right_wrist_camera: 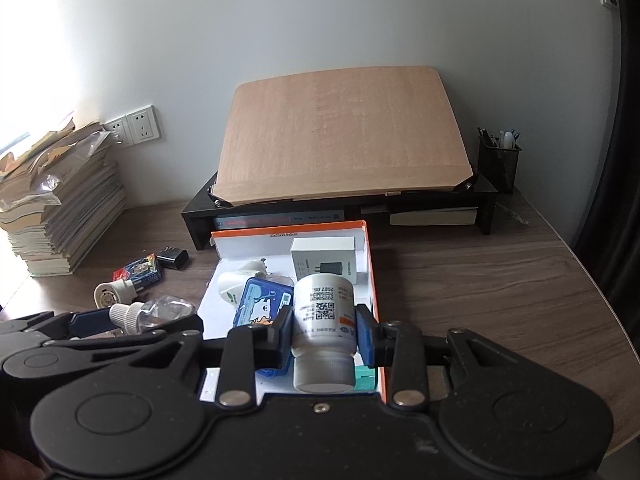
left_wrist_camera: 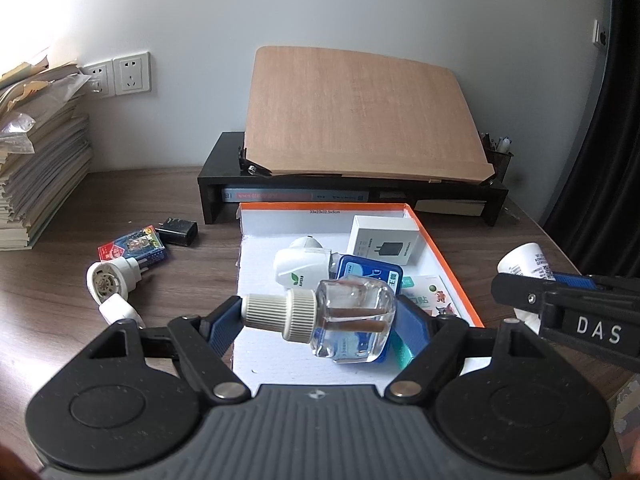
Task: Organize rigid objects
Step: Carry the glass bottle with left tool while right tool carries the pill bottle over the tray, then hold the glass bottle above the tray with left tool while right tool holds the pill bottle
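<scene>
A clear glass bottle [left_wrist_camera: 352,320] with a ribbed white cap is clamped end to end, lying sideways, between the blue pads of the left gripper [left_wrist_camera: 320,320], above the near end of an orange-rimmed box [left_wrist_camera: 448,264]. A white pill bottle [right_wrist_camera: 323,332], cap toward the camera, is gripped at its sides by the right gripper [right_wrist_camera: 324,334] over the same box. Inside the box a white plug-in device [left_wrist_camera: 300,266], a blue case [left_wrist_camera: 370,274], a charger carton [left_wrist_camera: 382,246] and a printed card [left_wrist_camera: 428,294] are seen crowded together beneath the held bottles. On the desk [right_wrist_camera: 480,292] left of the box, a round white adapter [left_wrist_camera: 108,282], a card pack [left_wrist_camera: 134,248] and a black charger [left_wrist_camera: 178,232] are left lying. Behind the box a black riser [left_wrist_camera: 224,168] carrying a tilted wooden board [left_wrist_camera: 360,116] is set, with stacked papers [left_wrist_camera: 40,176] far left.
</scene>
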Demonstrator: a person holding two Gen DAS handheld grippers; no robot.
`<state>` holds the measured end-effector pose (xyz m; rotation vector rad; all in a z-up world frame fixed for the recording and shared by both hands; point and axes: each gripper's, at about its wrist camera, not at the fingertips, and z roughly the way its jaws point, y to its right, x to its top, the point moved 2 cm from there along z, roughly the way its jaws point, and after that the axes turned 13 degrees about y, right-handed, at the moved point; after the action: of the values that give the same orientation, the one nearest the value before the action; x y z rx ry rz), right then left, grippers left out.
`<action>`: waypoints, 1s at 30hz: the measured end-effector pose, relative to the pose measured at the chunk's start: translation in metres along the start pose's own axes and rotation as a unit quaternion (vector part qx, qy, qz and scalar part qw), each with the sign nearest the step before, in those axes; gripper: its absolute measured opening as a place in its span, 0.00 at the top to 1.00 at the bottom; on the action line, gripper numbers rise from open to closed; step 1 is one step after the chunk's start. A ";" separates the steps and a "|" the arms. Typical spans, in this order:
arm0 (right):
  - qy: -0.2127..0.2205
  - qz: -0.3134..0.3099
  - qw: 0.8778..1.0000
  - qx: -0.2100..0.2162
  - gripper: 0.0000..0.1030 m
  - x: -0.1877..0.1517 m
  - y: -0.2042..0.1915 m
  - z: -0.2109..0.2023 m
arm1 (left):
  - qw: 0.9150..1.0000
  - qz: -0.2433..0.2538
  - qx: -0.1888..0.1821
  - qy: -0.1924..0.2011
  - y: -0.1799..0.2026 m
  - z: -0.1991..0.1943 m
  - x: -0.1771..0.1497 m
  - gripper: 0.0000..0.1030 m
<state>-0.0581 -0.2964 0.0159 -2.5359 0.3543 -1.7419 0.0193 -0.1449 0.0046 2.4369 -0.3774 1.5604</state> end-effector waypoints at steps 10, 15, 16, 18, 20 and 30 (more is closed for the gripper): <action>-0.006 0.003 1.000 0.002 0.61 0.002 0.003 0.013 | 1.000 -0.002 0.007 -0.014 0.004 0.009 0.001 0.21; -0.008 0.004 1.000 0.002 0.61 0.004 0.002 0.019 | 1.000 -0.001 0.007 -0.016 0.003 0.013 0.002 0.21; -0.009 0.005 1.000 0.002 0.61 0.004 0.002 0.021 | 1.000 -0.001 0.007 -0.017 0.003 0.014 0.002 0.21; -0.009 0.005 1.000 0.003 0.61 0.005 0.002 0.022 | 1.000 -0.002 0.006 -0.019 0.003 0.015 0.003 0.21; -0.009 0.004 1.000 0.004 0.61 0.006 0.001 0.025 | 1.000 0.001 0.005 -0.019 0.004 0.016 0.004 0.21; -0.013 0.005 1.000 0.006 0.61 0.007 -0.003 0.033 | 1.000 -0.001 0.004 -0.025 0.003 0.019 0.004 0.21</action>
<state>-0.0247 -0.2974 0.0103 -2.5411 0.3547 -1.7021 0.0359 -0.1538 0.0004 2.4858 -0.3789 1.5062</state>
